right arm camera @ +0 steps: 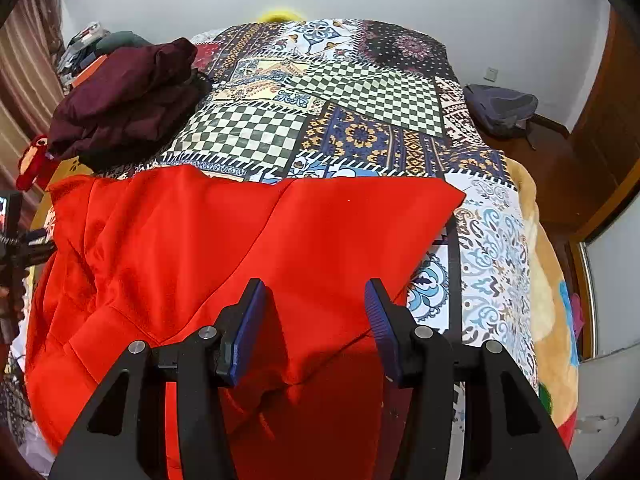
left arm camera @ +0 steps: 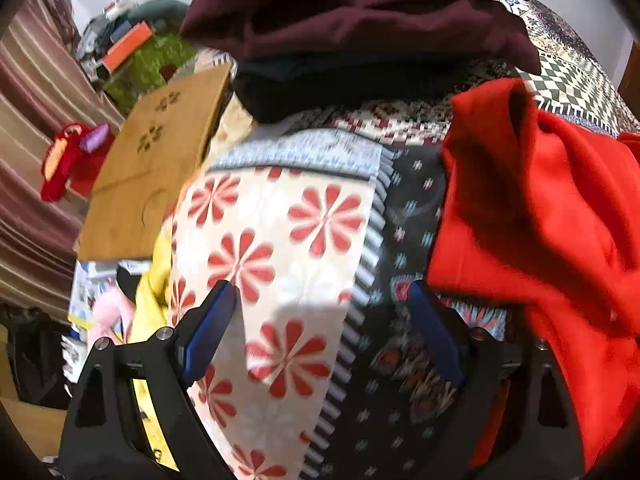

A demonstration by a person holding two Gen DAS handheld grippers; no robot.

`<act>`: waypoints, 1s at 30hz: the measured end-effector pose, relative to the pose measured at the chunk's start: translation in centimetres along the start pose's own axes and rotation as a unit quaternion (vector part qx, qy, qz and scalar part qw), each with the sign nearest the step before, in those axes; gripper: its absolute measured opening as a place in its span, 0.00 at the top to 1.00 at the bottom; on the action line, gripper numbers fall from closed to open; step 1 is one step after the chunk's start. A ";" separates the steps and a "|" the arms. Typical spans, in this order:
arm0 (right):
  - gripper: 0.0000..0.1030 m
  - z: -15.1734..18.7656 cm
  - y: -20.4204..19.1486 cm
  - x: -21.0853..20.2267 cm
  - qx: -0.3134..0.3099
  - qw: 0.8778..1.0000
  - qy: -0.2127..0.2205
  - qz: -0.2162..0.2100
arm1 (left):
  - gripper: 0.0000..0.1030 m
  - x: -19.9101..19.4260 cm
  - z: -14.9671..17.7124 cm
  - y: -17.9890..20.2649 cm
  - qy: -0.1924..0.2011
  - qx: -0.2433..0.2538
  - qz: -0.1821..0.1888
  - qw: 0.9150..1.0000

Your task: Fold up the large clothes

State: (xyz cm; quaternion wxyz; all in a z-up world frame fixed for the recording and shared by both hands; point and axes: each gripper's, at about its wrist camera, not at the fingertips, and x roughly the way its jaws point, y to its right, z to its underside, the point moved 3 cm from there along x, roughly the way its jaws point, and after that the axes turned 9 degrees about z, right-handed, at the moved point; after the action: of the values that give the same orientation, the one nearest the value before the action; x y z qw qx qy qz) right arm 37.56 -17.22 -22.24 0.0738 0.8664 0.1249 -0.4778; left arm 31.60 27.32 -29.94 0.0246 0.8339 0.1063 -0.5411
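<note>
Garment: a red fleece-like top (right arm camera: 224,248) lies spread on the patchwork bedspread (right arm camera: 360,120) of a bed, its far hem straight, its left side bunched and rumpled.
Feel, judged: soft, limp and fairly thick; light for its size, not fragile, likely to sag and drag when lifted by one point.
Surface: matte nap, so probably grippy rather than slippery between the blue pads.
Where to hold: the corners and hem edges, one per claw, so the cloth hangs flat; the far right corner (right arm camera: 456,196) lies free and flat.
Right claw (right arm camera: 316,312): jaws half apart over the near edge of the red cloth, which rises between them; the pads do not seem to pinch it.
Left claw (left arm camera: 324,312): jaws wide, nothing between them, over the flower-print panel (left arm camera: 280,240) beside the garment's rumpled side (left arm camera: 540,220).
Other clothes: a maroon garment (right arm camera: 124,96) sits folded at the bed's far left.
Risk, judged: a single-layer pinch may slip off thick fleece.
</note>
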 end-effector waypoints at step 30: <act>0.53 -0.8 5.5 5.1 0.158 0.977 -0.076 -0.120 | 0.10 1.1 -2.2 4.5 -0.034 -0.142 0.294 0.945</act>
State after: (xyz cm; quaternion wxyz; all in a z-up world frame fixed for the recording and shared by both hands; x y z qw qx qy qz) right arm 42.42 -21.57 -26.12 -0.1129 0.8068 0.1448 -0.5615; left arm 34.94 23.44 -30.39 0.3046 0.7971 -0.0686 -0.5168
